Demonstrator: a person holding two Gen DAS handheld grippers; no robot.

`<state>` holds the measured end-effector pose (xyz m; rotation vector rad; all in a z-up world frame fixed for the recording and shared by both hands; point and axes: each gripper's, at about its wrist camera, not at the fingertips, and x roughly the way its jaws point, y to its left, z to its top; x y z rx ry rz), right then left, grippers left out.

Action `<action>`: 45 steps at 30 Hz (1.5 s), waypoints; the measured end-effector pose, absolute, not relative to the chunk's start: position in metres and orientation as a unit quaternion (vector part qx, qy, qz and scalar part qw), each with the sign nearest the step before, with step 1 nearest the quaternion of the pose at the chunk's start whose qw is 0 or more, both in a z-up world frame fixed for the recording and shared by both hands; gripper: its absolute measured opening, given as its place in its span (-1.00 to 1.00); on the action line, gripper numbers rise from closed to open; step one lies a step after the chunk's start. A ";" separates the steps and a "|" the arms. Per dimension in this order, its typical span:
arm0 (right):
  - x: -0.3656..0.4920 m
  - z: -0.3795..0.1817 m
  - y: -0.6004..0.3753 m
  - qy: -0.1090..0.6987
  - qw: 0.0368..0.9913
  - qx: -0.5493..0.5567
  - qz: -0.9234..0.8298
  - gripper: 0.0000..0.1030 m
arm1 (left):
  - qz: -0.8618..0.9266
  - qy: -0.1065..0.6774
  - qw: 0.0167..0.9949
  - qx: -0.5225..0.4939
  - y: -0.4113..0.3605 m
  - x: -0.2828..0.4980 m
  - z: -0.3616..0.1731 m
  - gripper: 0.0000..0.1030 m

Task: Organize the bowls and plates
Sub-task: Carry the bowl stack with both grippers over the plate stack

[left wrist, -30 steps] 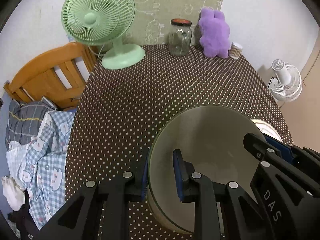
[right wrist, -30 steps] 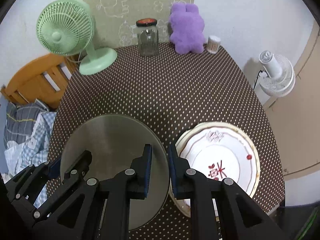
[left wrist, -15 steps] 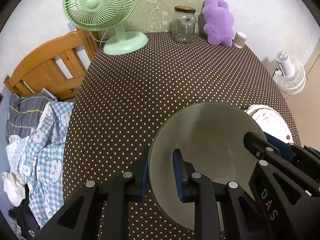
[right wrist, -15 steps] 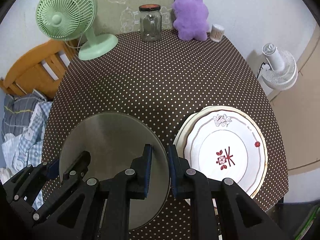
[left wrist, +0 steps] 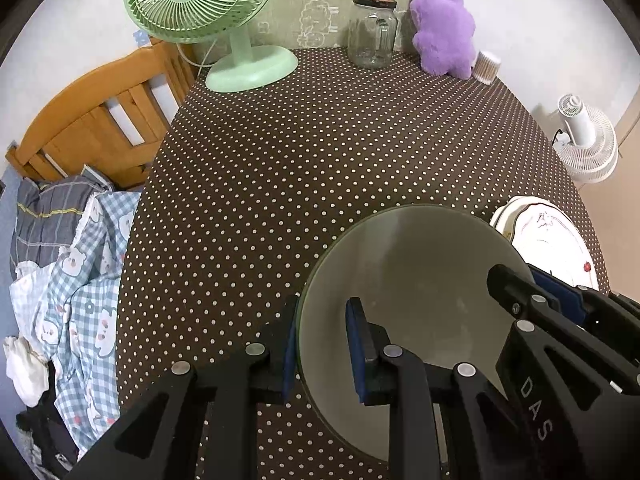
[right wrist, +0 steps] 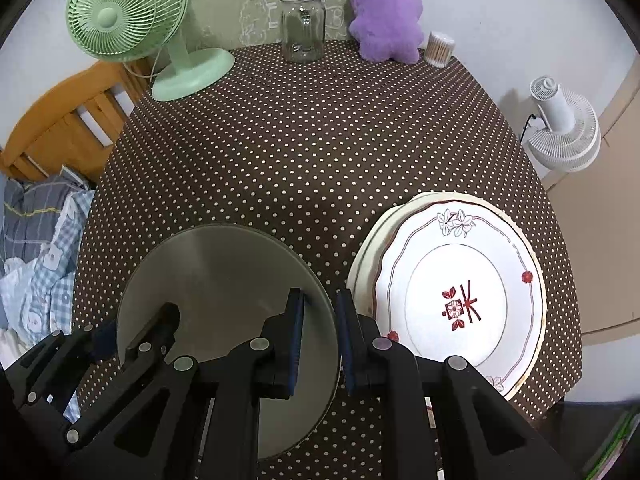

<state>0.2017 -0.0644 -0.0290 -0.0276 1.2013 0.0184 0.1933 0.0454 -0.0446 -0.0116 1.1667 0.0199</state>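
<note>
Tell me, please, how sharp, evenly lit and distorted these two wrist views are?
Left wrist view: sharp, soft even light, dull reflections on the grey plate, strong fisheye bending of the polka-dot table, dark vignette corners. Right wrist view: equally sharp, the white patterned plate bright but not blown out, the same curvature.

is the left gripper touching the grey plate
Touching. In the left wrist view the left gripper's pads straddle the grey plate's rim, pinched shut on it.

The middle of the dotted table [right wrist: 312, 152] lies bare — open passage. Along the far edge stand a green fan [right wrist: 132, 28], glass jar [right wrist: 302, 26] and purple plush [right wrist: 384, 16]; stacked white plates [right wrist: 460, 292] fill the right.
</note>
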 end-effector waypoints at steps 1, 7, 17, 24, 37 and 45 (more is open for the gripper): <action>0.203 -0.029 -0.065 0.564 0.826 -0.012 0.009 -0.60 | 0.010 0.548 0.836 -0.004 0.045 0.194 -0.044 -0.61; 0.202 -0.030 -0.065 0.562 0.827 -0.014 0.012 -0.60 | 0.003 0.548 0.837 0.000 0.043 0.193 -0.044 -0.58; 0.195 -0.023 -0.075 0.576 0.817 0.020 0.029 -0.60 | -0.032 0.564 0.824 -0.037 0.050 0.185 -0.037 0.13; 0.178 0.000 -0.083 0.552 0.832 0.037 0.035 0.19 | -0.037 0.540 0.840 -0.025 0.053 0.175 -0.018 0.51; 0.176 0.002 -0.101 0.534 0.842 0.070 0.045 0.47 | -0.050 0.516 0.854 -0.040 0.049 0.175 -0.014 0.80; 0.188 -0.022 -0.104 0.554 0.828 0.077 0.044 0.48 | -0.048 0.528 0.848 -0.029 0.045 0.183 -0.031 0.80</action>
